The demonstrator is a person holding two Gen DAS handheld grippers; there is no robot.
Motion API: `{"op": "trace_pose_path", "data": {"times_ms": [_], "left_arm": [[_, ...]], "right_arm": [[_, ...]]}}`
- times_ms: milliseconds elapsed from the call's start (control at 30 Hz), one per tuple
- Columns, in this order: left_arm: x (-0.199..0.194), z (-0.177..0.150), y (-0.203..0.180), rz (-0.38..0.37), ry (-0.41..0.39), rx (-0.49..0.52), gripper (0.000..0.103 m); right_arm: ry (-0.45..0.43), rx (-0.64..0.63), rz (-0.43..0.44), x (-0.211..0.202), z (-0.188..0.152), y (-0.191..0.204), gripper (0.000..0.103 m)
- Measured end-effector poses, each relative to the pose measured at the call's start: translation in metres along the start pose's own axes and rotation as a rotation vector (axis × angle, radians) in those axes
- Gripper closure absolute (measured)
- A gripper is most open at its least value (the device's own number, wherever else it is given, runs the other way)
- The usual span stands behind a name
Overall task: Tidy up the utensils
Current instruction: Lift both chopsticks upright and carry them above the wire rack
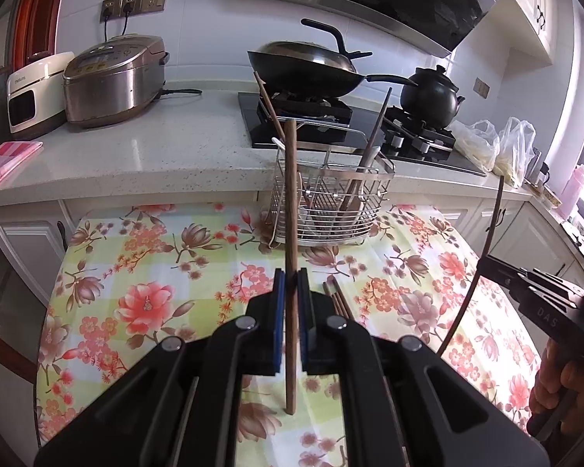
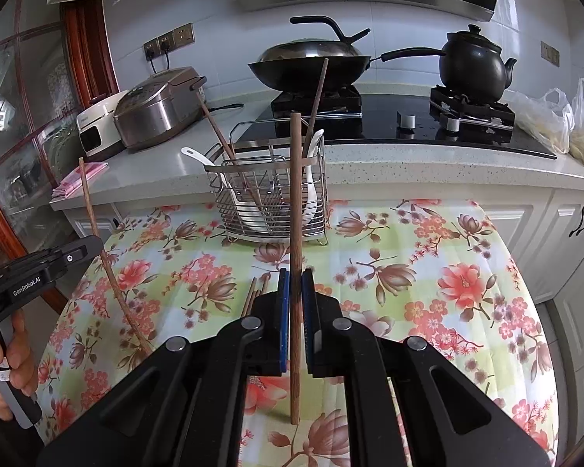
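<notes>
My left gripper is shut on a brown wooden chopstick, held upright above the floral tablecloth. My right gripper is shut on another brown chopstick, also upright. Each gripper shows at the edge of the other's view, the right one with its chopstick and the left one with its chopstick. A wire utensil basket stands at the table's far edge and holds chopsticks and a white spoon. Several loose chopsticks lie on the cloth just beyond my fingers; they also show in the right wrist view.
The table with the floral cloth butts against a stone counter. On the counter are a rice cooker, a stove with a wok and a black pot, plastic bags and a pink cloth.
</notes>
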State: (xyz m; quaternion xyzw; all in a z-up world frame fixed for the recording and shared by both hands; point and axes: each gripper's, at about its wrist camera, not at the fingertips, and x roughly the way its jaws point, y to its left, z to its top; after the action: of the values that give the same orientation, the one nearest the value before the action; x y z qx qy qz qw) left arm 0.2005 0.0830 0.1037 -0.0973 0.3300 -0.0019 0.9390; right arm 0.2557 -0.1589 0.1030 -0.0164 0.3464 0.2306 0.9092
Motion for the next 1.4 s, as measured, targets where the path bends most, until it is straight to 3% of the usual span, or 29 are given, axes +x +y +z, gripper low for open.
{"op": "trace_pose_path", "data": {"times_ms": [467, 733, 1000, 1400], "left_arm": [[0.003, 0.008, -0.003, -0.014, 0.006, 0.005, 0.097], [-0.001, 0.025, -0.009, -0.023, -0.009, 0.026, 0.097], [-0.019, 0.08, -0.025, -0.064, -0.051, 0.084, 0.097], [-0.028, 0.185, -0.047, -0.048, -0.128, 0.139, 0.097]], "right_arm": [[-0.003, -0.015, -0.013, -0.003, 0.008, 0.0, 0.095], [-0.018, -0.041, 0.0, -0.011, 0.031, 0.002, 0.095], [-0.059, -0.067, 0.007, -0.02, 0.097, -0.002, 0.095], [-0.154, -0.074, 0.033, -0.02, 0.213, 0.011, 0.095]]}}
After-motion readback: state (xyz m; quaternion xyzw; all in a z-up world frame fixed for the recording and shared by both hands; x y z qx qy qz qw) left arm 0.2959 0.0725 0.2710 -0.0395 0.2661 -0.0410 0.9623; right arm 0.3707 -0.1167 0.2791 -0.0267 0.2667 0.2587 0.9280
